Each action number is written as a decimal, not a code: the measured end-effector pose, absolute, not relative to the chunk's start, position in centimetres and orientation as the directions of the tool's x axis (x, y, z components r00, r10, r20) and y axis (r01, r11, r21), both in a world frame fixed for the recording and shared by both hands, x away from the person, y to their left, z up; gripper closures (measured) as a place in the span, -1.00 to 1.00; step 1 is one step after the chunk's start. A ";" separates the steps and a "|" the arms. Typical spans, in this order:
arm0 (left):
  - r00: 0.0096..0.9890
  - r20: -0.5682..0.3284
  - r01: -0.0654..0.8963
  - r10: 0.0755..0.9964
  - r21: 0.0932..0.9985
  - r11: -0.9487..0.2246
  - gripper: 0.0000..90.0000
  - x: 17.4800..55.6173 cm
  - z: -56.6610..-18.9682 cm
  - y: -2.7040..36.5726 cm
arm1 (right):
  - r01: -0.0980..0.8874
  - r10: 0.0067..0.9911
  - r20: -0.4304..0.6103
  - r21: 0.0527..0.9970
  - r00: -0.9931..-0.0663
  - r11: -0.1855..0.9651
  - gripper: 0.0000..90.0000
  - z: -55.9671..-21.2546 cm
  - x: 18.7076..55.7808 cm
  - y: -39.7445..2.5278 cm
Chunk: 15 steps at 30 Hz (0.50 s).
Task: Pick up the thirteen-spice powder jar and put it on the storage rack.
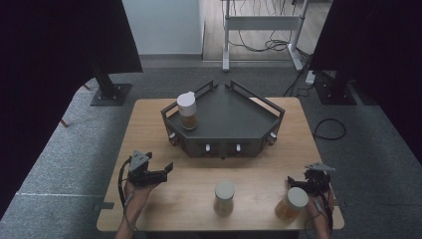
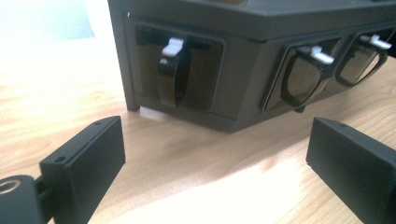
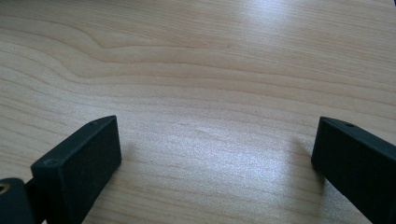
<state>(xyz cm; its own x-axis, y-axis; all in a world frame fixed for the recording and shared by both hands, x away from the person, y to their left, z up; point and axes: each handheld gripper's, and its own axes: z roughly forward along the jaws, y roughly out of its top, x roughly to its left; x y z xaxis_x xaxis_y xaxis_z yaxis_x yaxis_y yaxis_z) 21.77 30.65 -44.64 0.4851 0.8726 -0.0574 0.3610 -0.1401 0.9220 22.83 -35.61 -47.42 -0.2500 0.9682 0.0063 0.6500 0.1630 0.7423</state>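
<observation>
My left black two-jaw gripper carries a grey three-cornered plate on top, and a dark cable loops from it along my bare forearm. My right black two-jaw gripper wears the same grey plate, with its own dark cable. My fingers are matt black rectangular blocks, each with a small screw hole near its upper corner; a brass-coloured fitting sits at the base.

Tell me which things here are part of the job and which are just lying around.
Part of the job:
- left gripper, open
- right gripper, open
- jar on the rack
- middle jar on the table
- right jar by the right gripper
- dark corner rack

Just lying about:
- cables on the floor
- black stands
</observation>
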 end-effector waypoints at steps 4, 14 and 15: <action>0.482 -0.059 0.376 0.874 0.915 -0.145 -0.90 21.8 -45.1 30.6 | 0.650 0.968 0.006 0.742 -0.250 0.163 -0.98 -47.4 22.8 -35.6; 0.489 -0.049 0.409 0.871 0.895 -0.179 -0.89 22.0 -45.9 30.0 | 0.650 0.968 0.007 0.742 -0.250 0.163 -0.98 -47.4 22.8 -35.6; 0.490 -0.047 0.415 0.870 0.891 -0.185 -0.89 22.0 -46.0 29.9 | 0.650 0.968 0.006 0.742 -0.250 0.163 -0.98 -47.4 22.8 -35.6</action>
<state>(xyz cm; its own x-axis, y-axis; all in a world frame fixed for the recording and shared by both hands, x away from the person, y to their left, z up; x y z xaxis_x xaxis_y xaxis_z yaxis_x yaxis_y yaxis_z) 22.04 29.88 -46.02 0.4900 0.8705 -0.0471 0.4151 -0.1855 0.8907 22.82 -35.61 -47.43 -0.2500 0.9682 0.0064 0.6499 0.1629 0.7424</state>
